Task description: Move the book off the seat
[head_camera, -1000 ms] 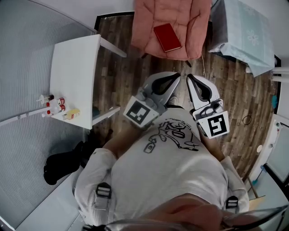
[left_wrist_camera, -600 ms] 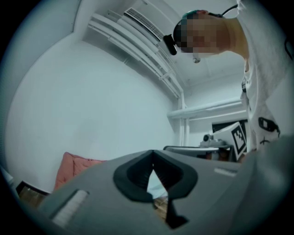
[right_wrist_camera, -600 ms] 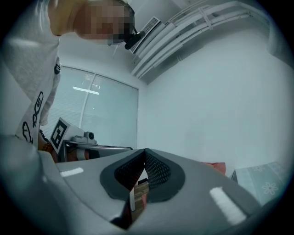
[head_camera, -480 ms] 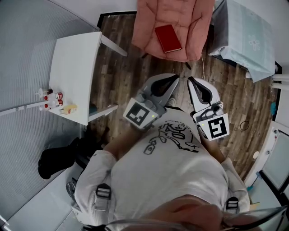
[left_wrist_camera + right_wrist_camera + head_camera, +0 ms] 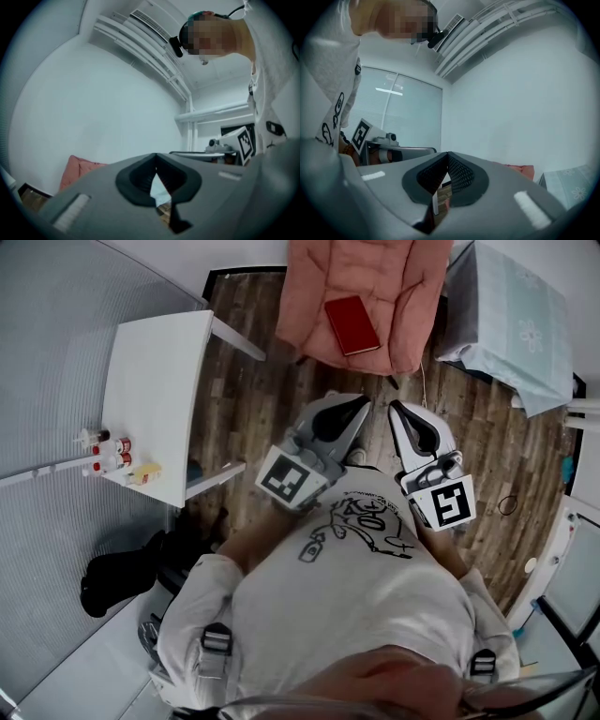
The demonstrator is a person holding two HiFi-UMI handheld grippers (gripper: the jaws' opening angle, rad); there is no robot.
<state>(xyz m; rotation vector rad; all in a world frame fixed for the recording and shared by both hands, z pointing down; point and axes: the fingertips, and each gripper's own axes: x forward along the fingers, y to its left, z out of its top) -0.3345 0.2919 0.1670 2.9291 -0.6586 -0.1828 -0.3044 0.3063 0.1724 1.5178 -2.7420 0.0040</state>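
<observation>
nothing much is shifting since a second ago: in the head view the pink seat (image 5: 398, 282) and the red book (image 5: 352, 324) are sliding a touch down and to the right, the black bag (image 5: 120, 577) is drifting lower left, and both grippers are keeping their place in front of the person's white shirt (image 5: 356, 596).

dark wood plank floor (image 5: 262, 399) is running under the seat and the grippers, and a grey ribbed floor covering (image 5: 47, 371) is lying to the left. a white table (image 5: 155, 381) is standing on the person's left, with small bottles (image 5: 111, 454) sitting near its near edge. a pale blue cloth (image 5: 516, 315) is draping over furniture just right of the seat. white walls and ceiling pipes are showing in both gripper views.

the book is lying flat on the seat cushion, well apart from both grippers. its long axis is running away from the person, with the far end leaning slightly to the person's left.

the left gripper (image 5: 363, 403) is pointing toward the seat with its jaws pressed together and nothing between them, as the left gripper view (image 5: 155, 155) is showing. the right gripper (image 5: 393, 406) is sitting beside it, jaws likewise closed and empty (image 5: 447, 154).
</observation>
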